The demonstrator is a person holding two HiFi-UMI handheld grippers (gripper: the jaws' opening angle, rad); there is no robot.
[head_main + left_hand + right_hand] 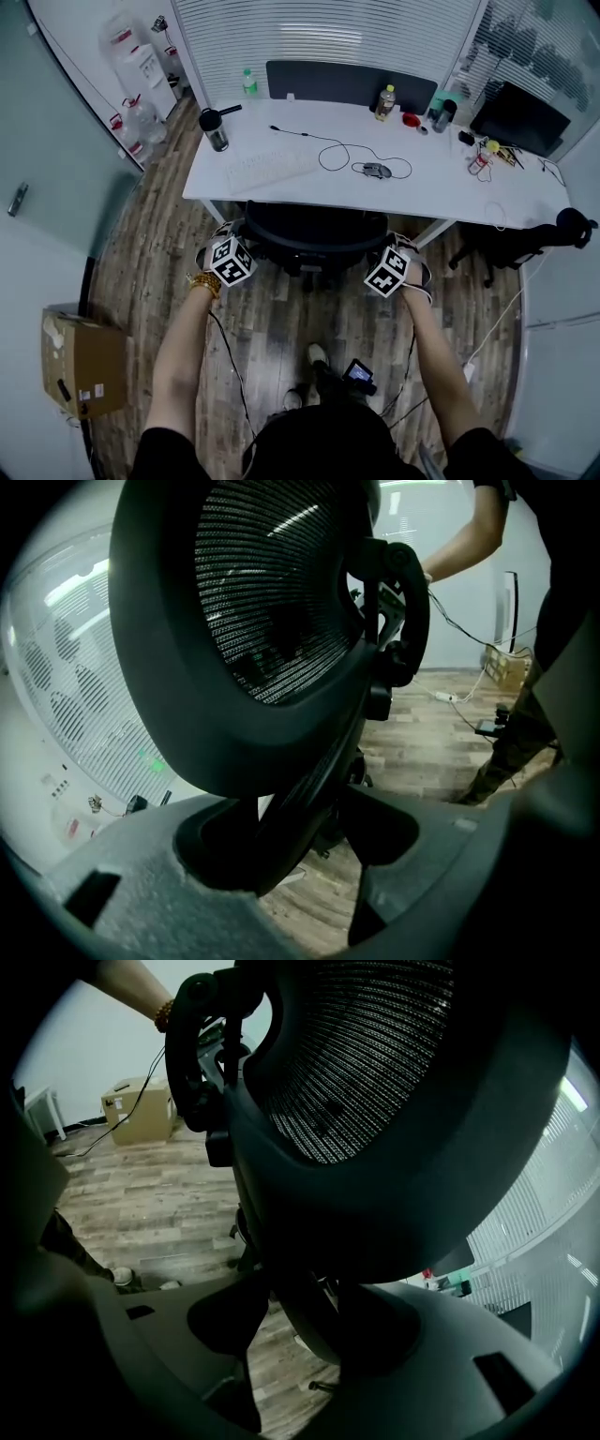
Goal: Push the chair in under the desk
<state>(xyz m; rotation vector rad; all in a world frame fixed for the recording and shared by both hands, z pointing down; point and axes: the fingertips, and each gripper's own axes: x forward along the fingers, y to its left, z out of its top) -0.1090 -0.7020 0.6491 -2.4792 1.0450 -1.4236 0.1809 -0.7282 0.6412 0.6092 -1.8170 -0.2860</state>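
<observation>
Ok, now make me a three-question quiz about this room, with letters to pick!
1. Where is the cardboard box? A shelf; B floor; C bed.
2. What colour is the desk? A red; B white; C green.
3. The backrest of the office chair is: A lying flat; B folded; C between the jaws of the left gripper and right gripper.
Answers: B, it sits on wood planks by the wall; B, its top is white; C, both gripper views show its edge in the gap.

Left arm (183, 347) and right arm (441, 366) stretch forward, left tongs (314, 827) and right tongs (309, 1321) each clamped on the chair (309, 230).
</observation>
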